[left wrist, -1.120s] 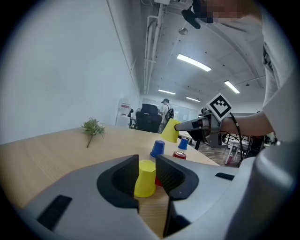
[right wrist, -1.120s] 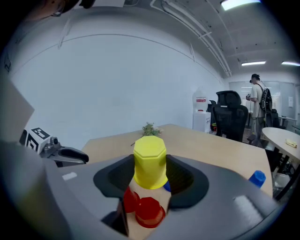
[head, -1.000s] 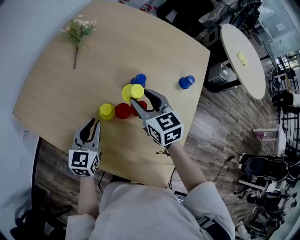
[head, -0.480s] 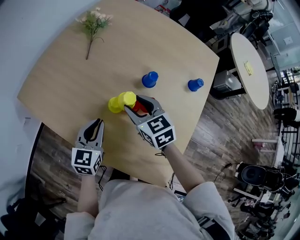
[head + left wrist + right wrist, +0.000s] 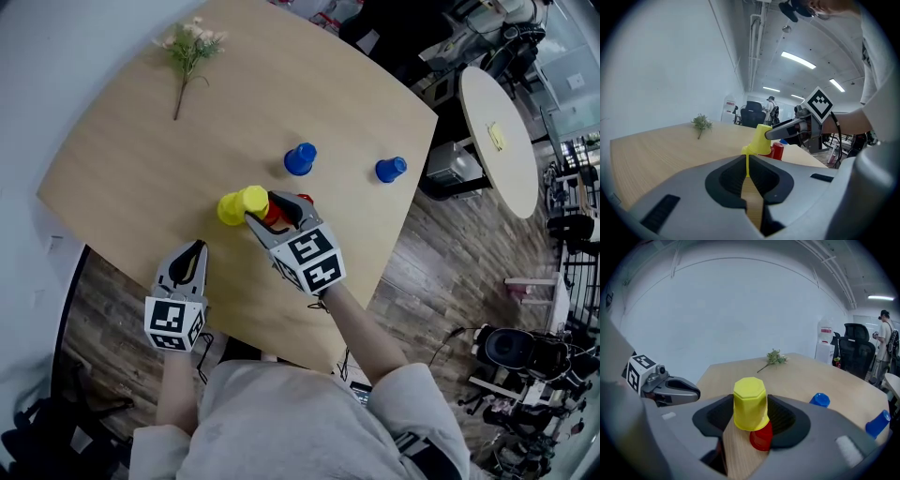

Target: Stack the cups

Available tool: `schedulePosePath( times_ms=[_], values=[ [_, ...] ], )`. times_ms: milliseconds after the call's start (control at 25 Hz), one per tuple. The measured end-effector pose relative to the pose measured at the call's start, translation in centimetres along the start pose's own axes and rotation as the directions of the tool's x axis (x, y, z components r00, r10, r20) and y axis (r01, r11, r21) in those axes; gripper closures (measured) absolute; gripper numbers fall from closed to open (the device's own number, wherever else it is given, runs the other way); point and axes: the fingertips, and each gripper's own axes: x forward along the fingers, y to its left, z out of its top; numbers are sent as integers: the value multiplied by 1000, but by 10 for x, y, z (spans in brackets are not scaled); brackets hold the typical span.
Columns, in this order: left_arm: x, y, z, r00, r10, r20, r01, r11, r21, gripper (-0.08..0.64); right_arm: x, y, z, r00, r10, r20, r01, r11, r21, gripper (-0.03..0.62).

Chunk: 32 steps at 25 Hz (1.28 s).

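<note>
My right gripper (image 5: 263, 207) (image 5: 751, 422) is shut on an upside-down yellow cup (image 5: 254, 198) (image 5: 750, 403) and holds it tilted just above a red cup (image 5: 761, 438) (image 5: 274, 215) on the wooden table (image 5: 122, 169). A second yellow cup (image 5: 229, 210) stands right beside them on the left. Two blue cups (image 5: 300, 159) (image 5: 391, 170) stand farther back. My left gripper (image 5: 195, 247) (image 5: 747, 161) hovers near the table's front edge, apart from the cups. Its jaws have just been closing with nothing between them and are shut.
A sprig of dried flowers (image 5: 187, 47) (image 5: 774, 358) lies at the far left of the table. A round white table (image 5: 497, 122) and office chairs stand beyond the right edge. A person stands in the background of the right gripper view.
My right gripper has carried the yellow cup nearer and lower, from beside a blue cup to over the red cup. The left gripper's jaws have narrowed.
</note>
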Motion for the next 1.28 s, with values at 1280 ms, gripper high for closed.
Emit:
schedulePosePath(
  times_ms=[1280],
  values=[
    [1,1,-2,999,-12,-39,10,999,-48,543,24,-187,-51,965,-229,-130,254,940,230,353]
  ],
)
